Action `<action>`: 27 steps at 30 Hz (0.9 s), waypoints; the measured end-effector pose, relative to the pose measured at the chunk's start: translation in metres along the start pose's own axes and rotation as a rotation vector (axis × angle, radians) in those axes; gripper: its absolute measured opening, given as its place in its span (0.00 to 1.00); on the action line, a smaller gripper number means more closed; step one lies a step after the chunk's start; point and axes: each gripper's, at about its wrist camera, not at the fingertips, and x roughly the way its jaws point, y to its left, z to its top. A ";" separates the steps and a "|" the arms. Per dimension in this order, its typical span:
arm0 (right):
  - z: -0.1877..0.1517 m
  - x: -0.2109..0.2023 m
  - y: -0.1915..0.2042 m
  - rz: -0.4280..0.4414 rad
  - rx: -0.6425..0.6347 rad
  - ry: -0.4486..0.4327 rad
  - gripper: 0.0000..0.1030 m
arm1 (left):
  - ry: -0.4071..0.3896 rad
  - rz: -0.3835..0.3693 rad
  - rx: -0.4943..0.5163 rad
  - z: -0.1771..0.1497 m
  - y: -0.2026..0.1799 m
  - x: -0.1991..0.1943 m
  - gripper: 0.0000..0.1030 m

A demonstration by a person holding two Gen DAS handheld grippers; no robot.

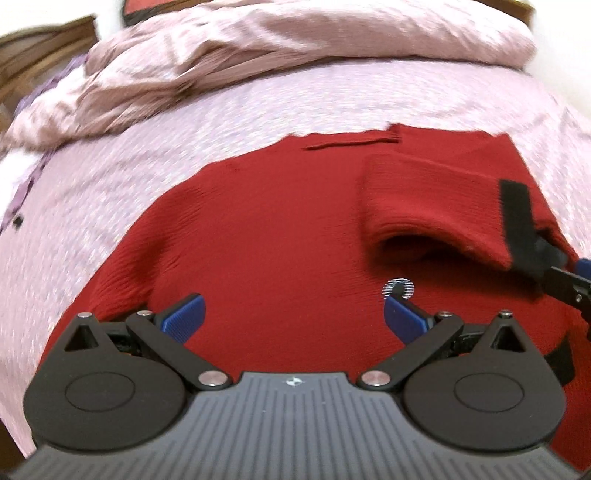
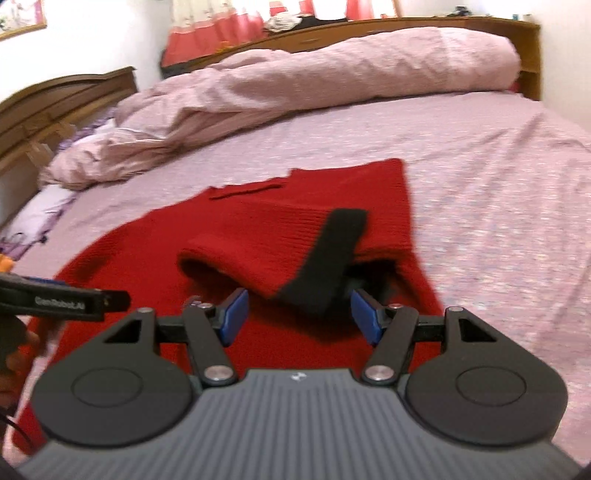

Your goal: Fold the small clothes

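A red knit sweater (image 1: 266,229) lies flat on the pink bedsheet (image 1: 110,206); it also shows in the right wrist view (image 2: 155,243). Its right sleeve (image 1: 432,206), with a black cuff (image 1: 517,221), is folded inward over the body and humps up loosely; the sleeve (image 2: 258,251) and cuff (image 2: 325,266) lie just ahead of my right gripper (image 2: 295,314). My right gripper is open, its blue pads on either side of the cuff end. My left gripper (image 1: 293,314) is open and empty, low over the sweater's body near a small round logo (image 1: 399,288).
A rumpled pink duvet (image 2: 295,88) is heaped along the far side of the bed. A wooden headboard (image 2: 55,103) stands at left and wooden furniture (image 2: 480,29) at the back. Open bedsheet (image 2: 498,184) lies to the right of the sweater.
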 end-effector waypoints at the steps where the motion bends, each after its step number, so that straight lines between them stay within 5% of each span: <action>1: -0.001 -0.001 -0.004 -0.008 0.006 0.001 0.62 | -0.003 -0.001 0.028 0.002 -0.009 0.002 1.00; 14: -0.009 -0.007 -0.044 -0.045 0.099 -0.009 0.62 | -0.076 0.021 0.420 0.010 -0.104 0.031 1.00; 23: -0.012 -0.007 -0.059 -0.046 0.146 -0.014 0.62 | -0.163 -0.077 0.520 0.014 -0.130 0.037 1.00; 27: -0.014 -0.007 -0.062 -0.044 0.161 -0.016 0.62 | -0.210 -0.098 0.555 0.012 -0.136 0.038 0.83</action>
